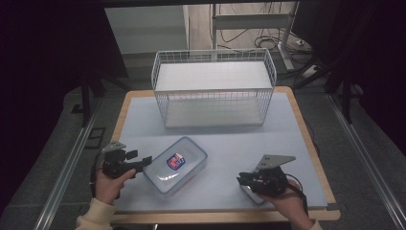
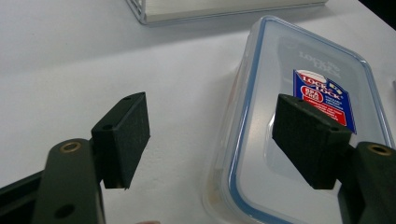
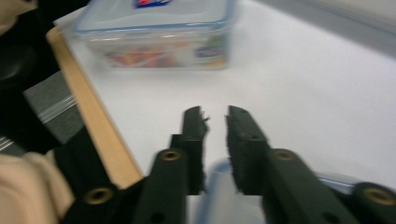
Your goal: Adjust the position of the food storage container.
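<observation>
A lab or test room set up for recording: a lone table (image 1: 297, 143) with a plain white mat stands on grey carpet, metal floor rails (image 1: 62, 177) run along both sides, dark curtains hang left and right, and loose cables (image 1: 258, 40) trail under a far desk frame (image 1: 249, 21).

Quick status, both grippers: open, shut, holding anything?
Left gripper: open, jaws straddling the near edge of the clear lidded container, pads not pressing it.
Right gripper: open a little, nothing between the jaws.
</observation>
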A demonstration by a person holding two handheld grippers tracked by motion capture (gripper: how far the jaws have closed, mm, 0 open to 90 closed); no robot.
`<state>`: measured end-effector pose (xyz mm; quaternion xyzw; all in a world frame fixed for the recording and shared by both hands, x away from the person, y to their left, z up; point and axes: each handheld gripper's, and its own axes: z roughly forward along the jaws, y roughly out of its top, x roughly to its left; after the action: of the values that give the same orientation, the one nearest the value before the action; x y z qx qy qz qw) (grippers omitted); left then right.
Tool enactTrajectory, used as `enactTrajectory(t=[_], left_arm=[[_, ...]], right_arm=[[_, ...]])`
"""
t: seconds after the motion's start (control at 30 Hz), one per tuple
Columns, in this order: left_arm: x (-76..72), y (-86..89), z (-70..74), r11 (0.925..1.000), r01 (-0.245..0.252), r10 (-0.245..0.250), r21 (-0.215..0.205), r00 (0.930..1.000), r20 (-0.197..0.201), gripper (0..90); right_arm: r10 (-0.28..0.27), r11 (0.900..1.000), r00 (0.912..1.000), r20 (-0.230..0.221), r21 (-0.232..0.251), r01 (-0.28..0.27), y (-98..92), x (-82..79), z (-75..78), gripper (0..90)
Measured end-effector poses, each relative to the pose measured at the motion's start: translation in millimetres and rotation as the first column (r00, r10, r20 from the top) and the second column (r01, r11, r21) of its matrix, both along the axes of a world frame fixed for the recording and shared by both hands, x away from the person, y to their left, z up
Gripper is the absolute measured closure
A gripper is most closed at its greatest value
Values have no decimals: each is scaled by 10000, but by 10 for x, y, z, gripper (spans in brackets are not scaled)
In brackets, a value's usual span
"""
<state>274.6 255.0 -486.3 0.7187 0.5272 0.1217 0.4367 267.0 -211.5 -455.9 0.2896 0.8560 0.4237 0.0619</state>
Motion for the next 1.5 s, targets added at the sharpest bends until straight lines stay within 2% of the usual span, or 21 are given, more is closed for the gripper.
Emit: enactTrajectory(t=[0.03, 0.13, 0.17, 0.2, 0.23, 0.3, 0.33, 0.37, 0.4, 0.43, 0.5, 0.53, 0.57, 0.73, 0.8, 1.13, 1.2, 1.3, 1.37, 1.47, 1.5], left_arm=[[-2, -9, 5, 10000, 28, -28, -41, 10000, -4, 297], [-21, -53, 39, 9998, 222, -222, -3, 9997, 83, 348], [-39, -79, 62, 9994, 348, -348, -19, 9993, 112, 496], [-52, -98, 83, 9986, 533, -533, -23, 9984, 161, 496], [-105, -182, 157, 9932, 1149, -1143, -171, 9930, 295, 657], [-138, -239, 198, 9883, 1516, -1508, -183, 9879, 370, 771], [-170, -300, 236, 9821, 1883, -1878, -82, 9813, 424, 771], [-216, -389, 275, 9732, 2297, -2292, -54, 9723, 454, 861], [-286, -513, 309, 9590, 2835, -2834, 55, 9579, 450, 878], [-286, -513, 309, 9590, 2835, -2834, 55, 9579, 450, 889], [-364, -641, 321, 9434, 3313, -3316, 130, 9429, 327, 895], [-444, -762, 312, 9293, 3682, -3686, 276, 9295, 125, 896], [-444, -762, 312, 9293, 3682, -3686, 276, 9295, 125, 896], [-627, -1019, 239, 8920, 4438, -4420, 855, 8961, -403, 897], [-679, -1092, 183, 8808, 4577, -4536, 1212, 8891, -614, 897], [-720, -1123, -37, 8823, 4487, -4324, 1418, 8919, -1322, 897], [-719, -1122, -93, 8780, 4452, -4232, 1760, 8936, -1493, 897], [-708, -1092, -154, 8803, 4298, -4010, 2010, 9003, -1690, 897], [-695, -1047, -171, 8870, 4138, -3833, 2049, 9073, -1728, 898], [-680, -992, -180, 8898, 4174, -3864, 1846, 9042, -1820, 898], [-670, -967, -180, 8856, 4205, -3863, 1970, 9026, -1899, 898]], right_arm=[[-295, 9995, 9996, -17, 63, 295, -80, 56, 9, 569], [-554, 9982, 9984, 59, 229, 553, -143, 100, 11, 526], [-708, 9962, 9975, 0, 514, 707, -205, 135, 21, 488], [-708, 9962, 9975, 0, 514, 707, -205, 135, 21, 488], [-882, 9940, 9961, 63, 649, 876, -250, 155, 37, 468], [-990, 9921, 9950, 91, 788, 980, -286, 167, 51, 463], [-990, 9921, 9950, 91, 788, 980, -286, 167, 51, 463], [-1087, 9907, 9940, 102, 830, 1075, -306, 170, 60, 459], [-1241, 9878, 9922, 90, 958, 1226, -348, 182, 71, 448], [-1314, 9860, 9913, 104, 1046, 1296, -369, 189, 75, 444], [-1457, 9836, 9893, 97, 1088, 1438, -412, 198, 89, 438], [-1519, 9824, 9883, 120, 1115, 1496, -432, 205, 94, 435], [-1519, 9824, 9883, 120, 1115, 1496, -432, 205, 94, 435], [-1890, 9749, 9819, 116, 1219, 1862, -531, 235, 112, 419], [-2045, 9710, 9788, 96, 1287, 2016, -578, 245, 120, 417], [-2433, 9610, 9699, 62, 1369, 2402, -701, 295, 114, 408], [-2491, 9595, 9684, 69, 1373, 2458, -717, 302, 112, 407], [-2566, 9576, 9665, 91, 1379, 2529, -739, 306, 116, 407], [-2588, 9572, 9659, 112, 1374, 2549, -749, 308, 116, 407], [-2601, 9569, 9655, 109, 1370, 2563, -751, 310, 113, 407], [-2611, 9567, 9653, 105, 1363, 2573, -751, 310, 112, 406]])
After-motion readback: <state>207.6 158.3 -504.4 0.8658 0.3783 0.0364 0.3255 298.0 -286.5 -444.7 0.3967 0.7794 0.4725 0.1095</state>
